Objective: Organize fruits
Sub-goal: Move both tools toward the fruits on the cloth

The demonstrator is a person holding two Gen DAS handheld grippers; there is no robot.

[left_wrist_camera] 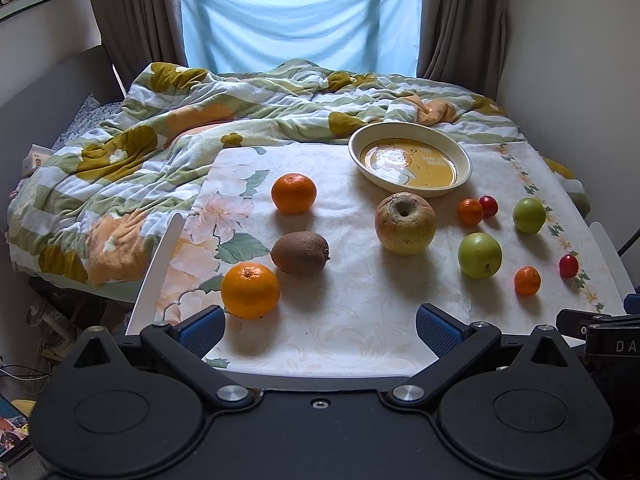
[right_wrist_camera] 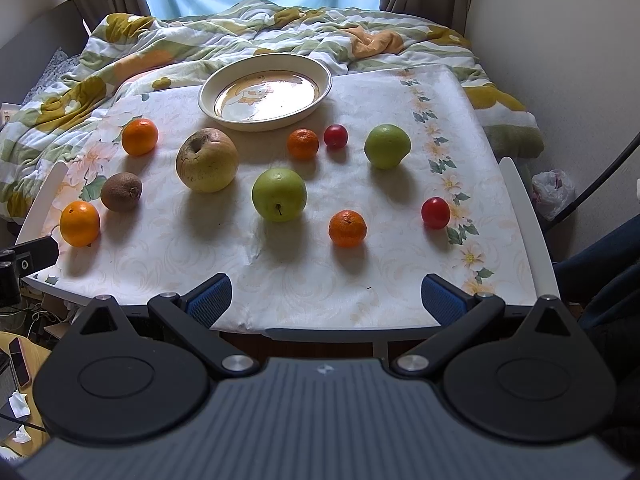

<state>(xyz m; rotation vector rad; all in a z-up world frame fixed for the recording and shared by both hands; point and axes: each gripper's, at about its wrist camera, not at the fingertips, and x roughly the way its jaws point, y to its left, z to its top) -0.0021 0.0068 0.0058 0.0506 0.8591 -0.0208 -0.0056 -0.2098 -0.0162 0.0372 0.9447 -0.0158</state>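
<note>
Several fruits lie on a floral-clothed table (left_wrist_camera: 344, 320). On its left are a large orange (left_wrist_camera: 250, 290), a kiwi (left_wrist_camera: 300, 252) and a second orange (left_wrist_camera: 294, 193). A big yellow apple (left_wrist_camera: 405, 224) sits mid-table before an empty cream and yellow plate (left_wrist_camera: 460, 156). On the right are two green apples (right_wrist_camera: 279, 195) (right_wrist_camera: 387, 146), two small mandarins (right_wrist_camera: 347, 228) (right_wrist_camera: 303, 144) and two red cherry tomatoes (right_wrist_camera: 435, 212) (right_wrist_camera: 335, 136). My left gripper (left_wrist_camera: 320, 330) stands open at the near edge, right of the large orange. My right gripper (right_wrist_camera: 326, 296) is open too, empty, at the near edge.
A rumpled flowered quilt (left_wrist_camera: 132, 148) covers the bed behind the table, under a blue-curtained window (left_wrist_camera: 300, 20). White table rails (right_wrist_camera: 532, 232) run along both sides. A wall stands close on the right. Cables and clutter lie on the floor at left.
</note>
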